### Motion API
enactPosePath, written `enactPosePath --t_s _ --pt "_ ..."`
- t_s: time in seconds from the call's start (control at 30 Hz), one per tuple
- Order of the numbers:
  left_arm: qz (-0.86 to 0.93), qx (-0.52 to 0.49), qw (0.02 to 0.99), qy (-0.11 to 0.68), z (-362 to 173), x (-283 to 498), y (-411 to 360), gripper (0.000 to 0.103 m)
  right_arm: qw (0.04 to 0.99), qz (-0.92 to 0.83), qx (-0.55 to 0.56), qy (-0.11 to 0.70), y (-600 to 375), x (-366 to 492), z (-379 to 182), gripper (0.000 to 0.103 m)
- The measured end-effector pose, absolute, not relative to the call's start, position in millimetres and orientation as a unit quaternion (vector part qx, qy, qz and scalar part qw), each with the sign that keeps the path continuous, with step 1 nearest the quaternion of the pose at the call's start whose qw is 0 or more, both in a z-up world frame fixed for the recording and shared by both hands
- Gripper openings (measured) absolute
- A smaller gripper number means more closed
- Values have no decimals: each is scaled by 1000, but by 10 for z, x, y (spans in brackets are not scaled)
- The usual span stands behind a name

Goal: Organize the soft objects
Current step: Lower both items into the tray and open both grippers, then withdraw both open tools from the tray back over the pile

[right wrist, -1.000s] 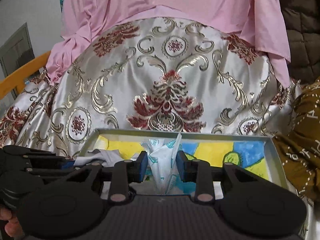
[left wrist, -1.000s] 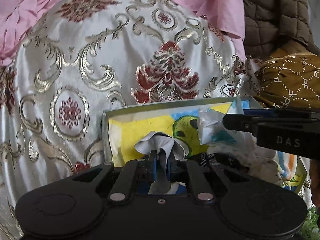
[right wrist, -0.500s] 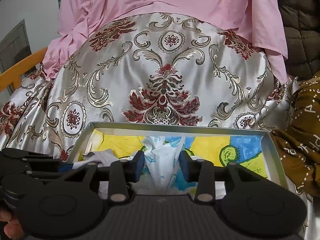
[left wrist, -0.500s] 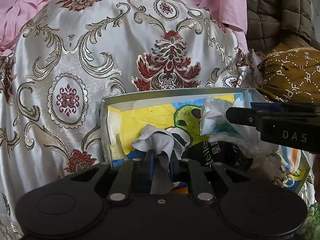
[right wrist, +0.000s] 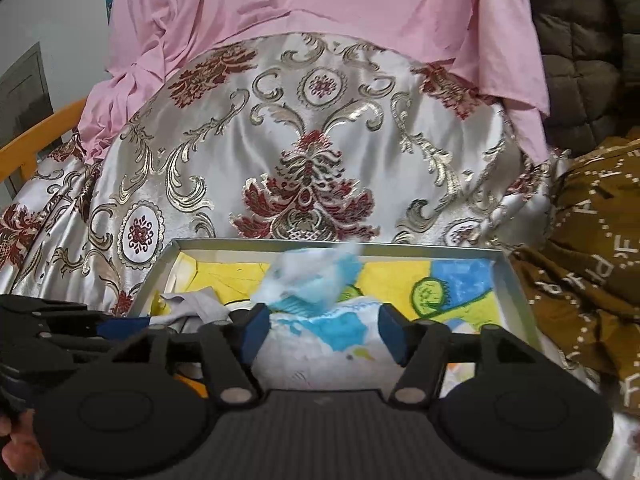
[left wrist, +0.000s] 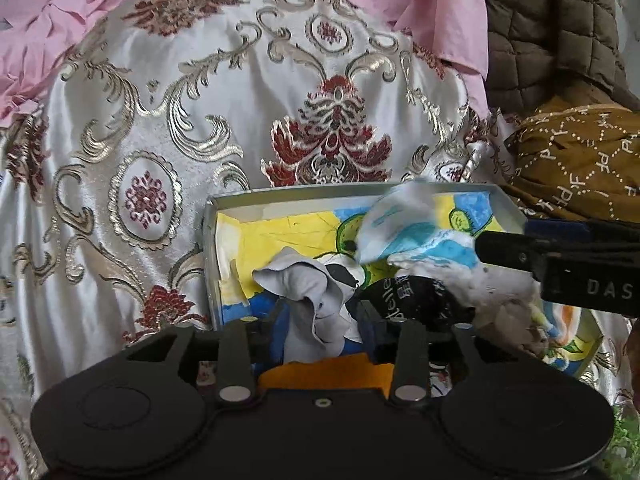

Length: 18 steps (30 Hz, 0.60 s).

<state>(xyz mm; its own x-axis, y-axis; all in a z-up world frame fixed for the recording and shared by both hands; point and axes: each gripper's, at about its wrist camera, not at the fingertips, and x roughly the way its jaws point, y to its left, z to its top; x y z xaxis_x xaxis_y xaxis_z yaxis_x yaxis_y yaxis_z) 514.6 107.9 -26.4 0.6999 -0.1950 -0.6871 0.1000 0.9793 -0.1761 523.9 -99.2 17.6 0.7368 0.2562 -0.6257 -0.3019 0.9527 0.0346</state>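
Shiny white cloth with gold and red swirls (left wrist: pixel 192 120) covers the bed, and a shallow box (left wrist: pixel 224 208) sits on it. On the left, the left gripper (left wrist: pixel 320 312) has its fingers apart, with a grey sock (left wrist: pixel 308 292) standing up between them. On the right, the right gripper (right wrist: pixel 320 332) is spread wide, with a blue-and-white cloth (right wrist: pixel 316 308) lying loose in the gap, just ahead.

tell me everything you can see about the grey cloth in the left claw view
The grey cloth is a small, soft, crumpled piece of plain pale grey fabric, bunched into folds. It stands up between the open fingers of the left claw, inside the shallow box with the colourful drawing, beside a black item with white lettering. Whether the fingers touch it is unclear.
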Motion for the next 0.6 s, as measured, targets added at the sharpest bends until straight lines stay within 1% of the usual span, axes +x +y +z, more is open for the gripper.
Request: enactPosePath --t_s 0.03,0.13,0.23,0.27,0.33,0.43,0.53,0.6 --pt "-79 -64 921 375 -234 5107 1081 49 933 148 -34 327 -1019 5197 203 71" --pt "-75 -70 926 362 -127 4978 1094 54 937 142 -29 317 -1116 5062 294 77" --pt "-72 -74 933 346 -10 4820 1100 67 942 137 -25 304 -1206 4912 400 82" --pt "-69 -76 935 339 31 4760 1103 69 944 136 -24 299 -1236 4854 440 84" --pt "-67 -82 939 328 114 4641 1110 70 947 133 -22 290 -1284 4730 521 86" --pt "-66 -86 944 311 255 4431 1102 77 952 130 -18 275 -1343 4533 652 89" --pt "-67 -86 951 290 415 4191 1089 81 958 130 -15 257 -1391 4312 800 92" --pt "-67 -89 954 279 523 4026 1084 86 960 130 -12 246 -1416 4153 908 94"
